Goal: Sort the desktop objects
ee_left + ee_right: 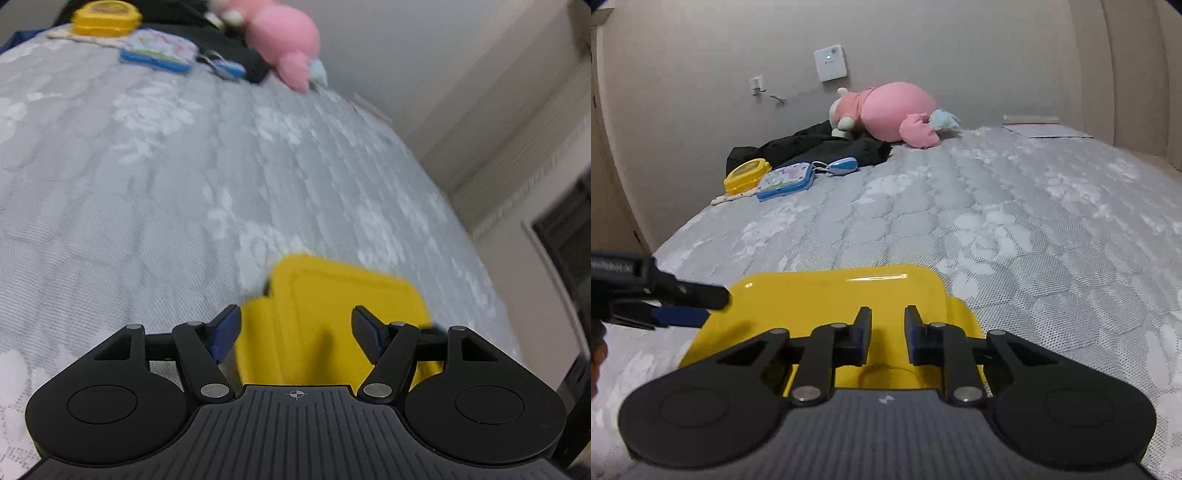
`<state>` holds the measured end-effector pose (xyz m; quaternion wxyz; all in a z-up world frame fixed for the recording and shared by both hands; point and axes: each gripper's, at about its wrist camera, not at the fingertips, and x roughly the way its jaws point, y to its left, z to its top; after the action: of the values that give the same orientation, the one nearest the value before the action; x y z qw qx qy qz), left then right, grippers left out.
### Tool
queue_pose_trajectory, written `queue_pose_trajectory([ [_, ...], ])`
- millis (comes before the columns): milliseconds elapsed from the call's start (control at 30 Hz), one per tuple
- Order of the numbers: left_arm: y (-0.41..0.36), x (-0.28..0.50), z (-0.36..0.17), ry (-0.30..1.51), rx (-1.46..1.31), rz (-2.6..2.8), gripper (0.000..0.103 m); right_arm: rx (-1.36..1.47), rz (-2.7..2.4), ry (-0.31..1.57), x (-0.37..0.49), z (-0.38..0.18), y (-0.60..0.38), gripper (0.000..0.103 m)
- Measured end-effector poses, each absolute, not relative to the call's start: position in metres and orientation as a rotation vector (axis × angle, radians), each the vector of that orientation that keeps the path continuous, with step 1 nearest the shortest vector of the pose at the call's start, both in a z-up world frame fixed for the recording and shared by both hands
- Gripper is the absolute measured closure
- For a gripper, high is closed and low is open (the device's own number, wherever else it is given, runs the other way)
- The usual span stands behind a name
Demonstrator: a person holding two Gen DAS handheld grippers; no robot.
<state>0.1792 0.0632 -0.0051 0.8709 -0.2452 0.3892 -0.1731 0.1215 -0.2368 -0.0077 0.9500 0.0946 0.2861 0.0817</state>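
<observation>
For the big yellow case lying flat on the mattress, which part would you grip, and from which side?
Probably an edge of the yellow case, approached low from the near side. It lies flat and looks wider than the right gripper gap, so only a thin rim fits between the fingers. The left gripper stands open over it.

My grippers are black with blue pads (914, 332) — under them a glossy bright-yellow case (831, 295). The mattress (997, 221) is grey, quilted with pale flower shapes. Far off: a pink plush toy (894, 110), a black garment (812, 144), a smaller yellow box (746, 175) — and a blue-edged tin (786, 181) with a pastel print
</observation>
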Motion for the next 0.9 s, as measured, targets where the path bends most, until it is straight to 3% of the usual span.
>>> queue_pose_trajectory([
  [67, 0.080, 0.178, -0.002, 0.781, -0.652, -0.405, 0.029, 0.261, 0.125, 0.554, 0.121, -0.006, -0.249, 0.077],
  [167, 0.086, 0.185, -0.011, 0.823, -0.827, -0.534, 0.029, 0.388, 0.051, 0.556, 0.127, -0.008, -0.275, 0.060],
  [333, 0.073, 0.191, -0.026, 0.924, -0.810, -0.568, 0.035, 0.593, 0.053, 0.671, 0.136, -0.026, -0.296, 0.059],
  [567, 0.056, 0.194, -0.033, 0.966, -0.794, -0.622, 0.040, 0.447, 0.053, 0.664, 0.134, -0.022, -0.284, 0.060],
  [833, 0.098, 0.185, -0.014, 0.777, -0.866, -0.484, 0.025, 0.222, 0.054, 0.513, 0.115, 0.001, -0.255, 0.061],
  [900, 0.103, 0.186, -0.021, 0.792, -0.885, -0.417, 0.025, 0.261, 0.174, 0.493, 0.117, 0.013, -0.245, 0.068],
])
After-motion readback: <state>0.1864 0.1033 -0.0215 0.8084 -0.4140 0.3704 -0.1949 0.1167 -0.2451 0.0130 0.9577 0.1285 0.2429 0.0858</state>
